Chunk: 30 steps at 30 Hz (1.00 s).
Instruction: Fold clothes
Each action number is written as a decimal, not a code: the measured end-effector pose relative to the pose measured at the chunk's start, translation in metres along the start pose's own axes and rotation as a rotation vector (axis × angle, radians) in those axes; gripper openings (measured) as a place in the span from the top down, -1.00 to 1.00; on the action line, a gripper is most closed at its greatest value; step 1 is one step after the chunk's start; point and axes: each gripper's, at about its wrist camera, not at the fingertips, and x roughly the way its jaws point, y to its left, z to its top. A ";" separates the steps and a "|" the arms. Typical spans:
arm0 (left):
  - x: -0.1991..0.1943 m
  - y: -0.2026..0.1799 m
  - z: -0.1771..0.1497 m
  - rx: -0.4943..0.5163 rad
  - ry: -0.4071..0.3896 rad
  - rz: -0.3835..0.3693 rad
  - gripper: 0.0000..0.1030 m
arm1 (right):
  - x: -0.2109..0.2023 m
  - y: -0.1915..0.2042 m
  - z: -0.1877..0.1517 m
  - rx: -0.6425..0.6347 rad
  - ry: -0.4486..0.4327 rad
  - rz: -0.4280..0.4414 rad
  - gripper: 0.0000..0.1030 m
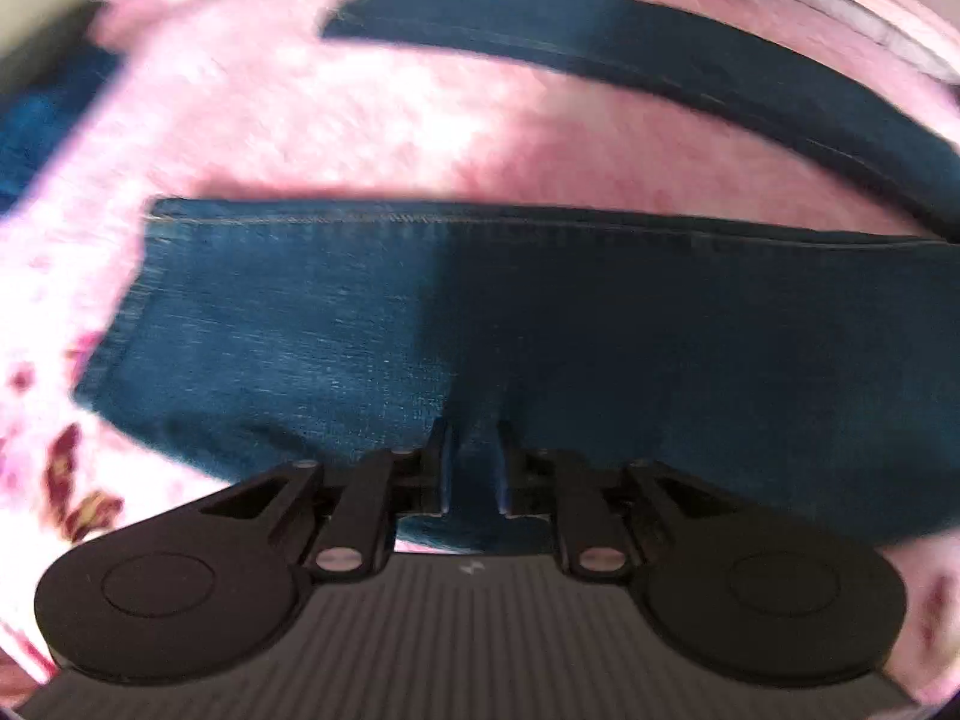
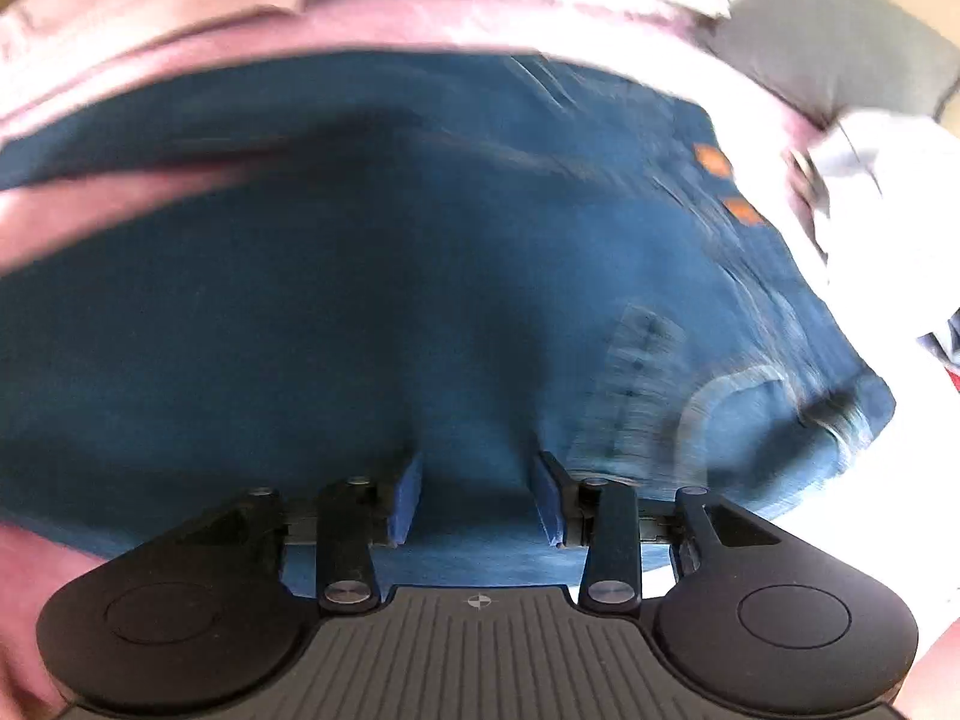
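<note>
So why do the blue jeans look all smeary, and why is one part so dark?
Left wrist view: the jeans are fairly sharp but the pink blanket smears, with sun glare and a shadow across the denim. Right wrist view: motion blur streaks the jeans, worst near the pocket. The fisheye lens bends both.

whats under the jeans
A pink blanket lies under the jeans, showing between and around the legs. Whatever is beneath the denim itself is covered and cannot be seen.

Home bedroom, pink floral bedspread (image 1: 300, 132), grey pillow (image 2: 840, 42)
</note>
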 end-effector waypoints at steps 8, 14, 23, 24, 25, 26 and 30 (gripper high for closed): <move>-0.110 -0.080 -0.022 -0.136 0.038 -0.026 0.66 | -0.070 -0.076 0.015 0.046 0.063 0.128 0.24; -0.201 -0.140 -0.034 -0.065 -0.008 -0.021 0.44 | -0.147 -0.082 0.039 0.044 0.085 0.294 0.23; -0.295 -0.181 -0.048 0.034 -0.115 0.041 0.23 | -0.190 -0.082 0.039 0.020 0.125 0.336 -0.23; -0.301 -0.184 -0.049 0.037 -0.130 0.049 0.22 | -0.193 -0.081 0.037 0.011 0.124 0.335 -0.23; -0.308 -0.186 -0.050 0.039 -0.142 0.055 0.21 | -0.195 -0.081 0.036 0.002 0.122 0.333 -0.24; -0.313 -0.187 -0.051 0.038 -0.150 0.057 0.21 | -0.198 -0.081 0.034 -0.007 0.121 0.332 -0.24; -0.324 -0.192 -0.055 0.036 -0.175 0.059 0.20 | -0.208 -0.080 0.028 -0.043 0.116 0.325 -0.30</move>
